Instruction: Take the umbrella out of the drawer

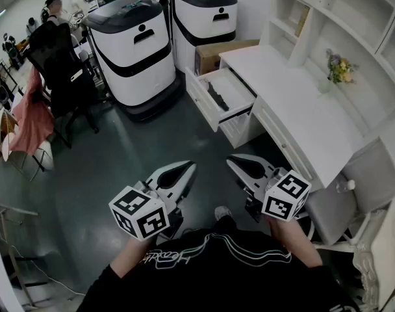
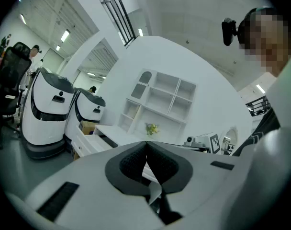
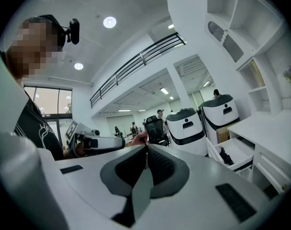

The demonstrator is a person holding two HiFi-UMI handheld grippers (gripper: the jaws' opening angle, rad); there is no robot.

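A white desk [image 1: 301, 103] stands to the right, its top drawer [image 1: 240, 86] pulled open. A dark folded umbrella [image 1: 215, 96] lies along the drawer's left side; the right gripper view also shows the umbrella [image 3: 226, 156] in the drawer [image 3: 239, 150]. Both grippers are held side by side at waist height, well short of the drawer. My left gripper [image 1: 190, 166] is shut with nothing in it, its pads meeting at the tip [image 2: 146, 143]. My right gripper [image 1: 231, 162] is shut and empty too [image 3: 146, 145].
Two white-and-black machines [image 1: 132, 44] [image 1: 201, 18] stand left of the desk, with a cardboard box [image 1: 214, 54] behind the drawer. A black office chair [image 1: 58, 64] is at far left. A grey chair [image 1: 353, 194] is tucked at the desk. Flowers [image 1: 340, 67] sit on the desktop.
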